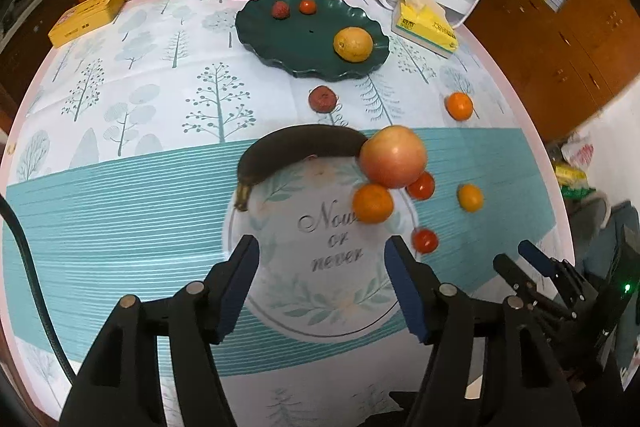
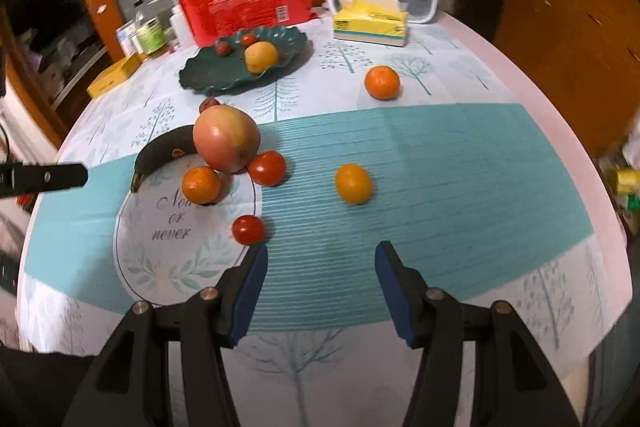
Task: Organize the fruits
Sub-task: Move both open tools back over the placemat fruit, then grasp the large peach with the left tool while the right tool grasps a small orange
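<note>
Tree-printed tablecloth covers the round table beneath both parted, empty grippers, left gripper and right gripper, blue-padded. Beyond them sit a glossy tomato, mandarins, a blackened banana and what looks like an apple; farther off, a scalloped green plate holds a lemon.
</note>
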A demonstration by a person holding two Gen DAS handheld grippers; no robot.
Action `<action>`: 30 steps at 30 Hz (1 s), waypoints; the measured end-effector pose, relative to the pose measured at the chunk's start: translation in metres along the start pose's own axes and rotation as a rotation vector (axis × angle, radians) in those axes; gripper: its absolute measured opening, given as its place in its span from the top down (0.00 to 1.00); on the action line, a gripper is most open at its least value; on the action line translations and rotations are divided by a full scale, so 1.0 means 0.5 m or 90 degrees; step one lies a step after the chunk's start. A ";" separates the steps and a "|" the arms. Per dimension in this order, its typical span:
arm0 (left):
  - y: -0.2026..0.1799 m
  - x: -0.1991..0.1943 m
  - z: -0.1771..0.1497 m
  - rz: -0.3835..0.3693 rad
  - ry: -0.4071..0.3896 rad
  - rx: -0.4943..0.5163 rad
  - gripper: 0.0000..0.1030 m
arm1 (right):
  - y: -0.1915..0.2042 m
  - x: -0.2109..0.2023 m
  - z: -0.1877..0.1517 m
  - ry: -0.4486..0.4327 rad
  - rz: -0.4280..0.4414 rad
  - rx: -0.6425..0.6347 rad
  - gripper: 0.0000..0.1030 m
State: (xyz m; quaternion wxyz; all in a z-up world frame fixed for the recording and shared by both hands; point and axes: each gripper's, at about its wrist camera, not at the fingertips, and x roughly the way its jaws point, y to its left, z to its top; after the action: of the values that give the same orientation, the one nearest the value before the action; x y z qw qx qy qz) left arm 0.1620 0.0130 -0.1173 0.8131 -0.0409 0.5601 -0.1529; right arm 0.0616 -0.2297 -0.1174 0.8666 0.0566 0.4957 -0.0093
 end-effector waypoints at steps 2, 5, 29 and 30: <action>-0.016 0.006 0.004 0.006 -0.003 -0.013 0.37 | -0.013 0.006 0.010 -0.001 0.009 -0.029 0.45; -0.041 0.018 0.010 0.015 -0.008 -0.032 0.34 | -0.034 0.015 0.025 -0.004 0.027 -0.070 0.45; -0.129 0.169 0.083 0.038 -0.017 -0.172 0.19 | -0.086 0.127 0.068 -0.019 0.153 -0.296 0.46; -0.129 0.181 0.086 0.036 -0.013 -0.177 0.19 | -0.087 0.133 0.069 -0.017 0.156 -0.296 0.46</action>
State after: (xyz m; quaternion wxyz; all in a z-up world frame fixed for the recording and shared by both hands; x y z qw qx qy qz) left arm 0.2181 -0.0792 -0.1672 0.8095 -0.1388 0.5683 -0.0500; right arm 0.1216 -0.2741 -0.1612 0.8575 -0.0846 0.4622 0.2095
